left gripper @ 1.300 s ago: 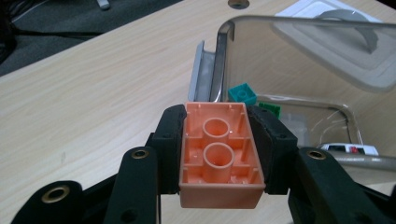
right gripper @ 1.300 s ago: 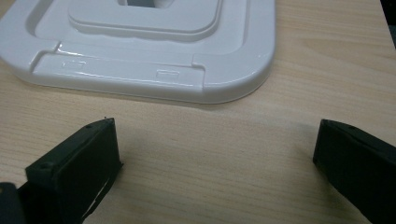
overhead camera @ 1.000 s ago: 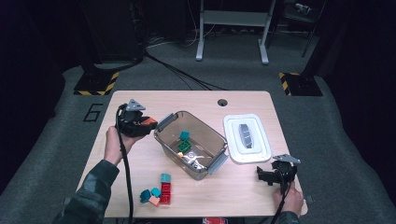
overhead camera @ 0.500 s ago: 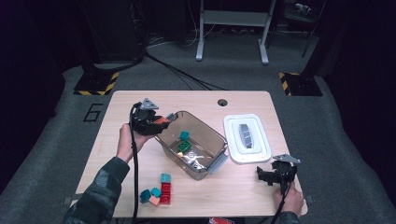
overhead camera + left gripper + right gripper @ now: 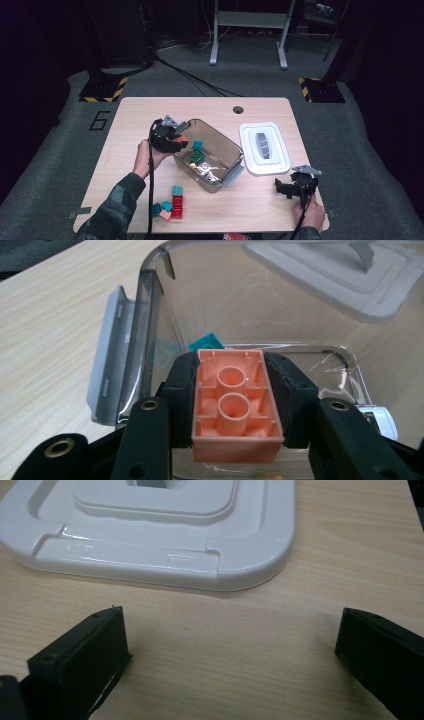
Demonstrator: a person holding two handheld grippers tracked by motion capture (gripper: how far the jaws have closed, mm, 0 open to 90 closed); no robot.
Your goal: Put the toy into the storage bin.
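Far left of the bench (image 5: 125, 130): bare wood along the left edge. Near the front edge, left of centre: a little cluster of loose blocks (image 5: 171, 204), red, teal and orange, touching each other.

Next over: left gripper (image 5: 172, 140), held up at the left end of the clear bin (image 5: 230, 150), jaws clamped tight on a peach brick (image 5: 235, 407). Hollow underside facing the camera in the left gripper view, two round tubes showing, black pads pressed flat against both long sides. Sitting right over the bin's rim, not down inside. Grey latch (image 5: 107, 352) flipped outward on that end of the bin.

Middle of the bench: clear bin lying diagonally, already holding a teal block (image 5: 198, 145), a green block (image 5: 196, 156) and something white and shiny that's hard to make out.

Right of that: white lid (image 5: 264, 148) lying flat on the wood just beside the bin, closer to the right edge than to the centre.

Front right corner: right gripper (image 5: 292, 187), down low at the wood, jaws wide apart with nothing but bare bench between them. Lid's front edge just beyond the tips in the right gripper view.
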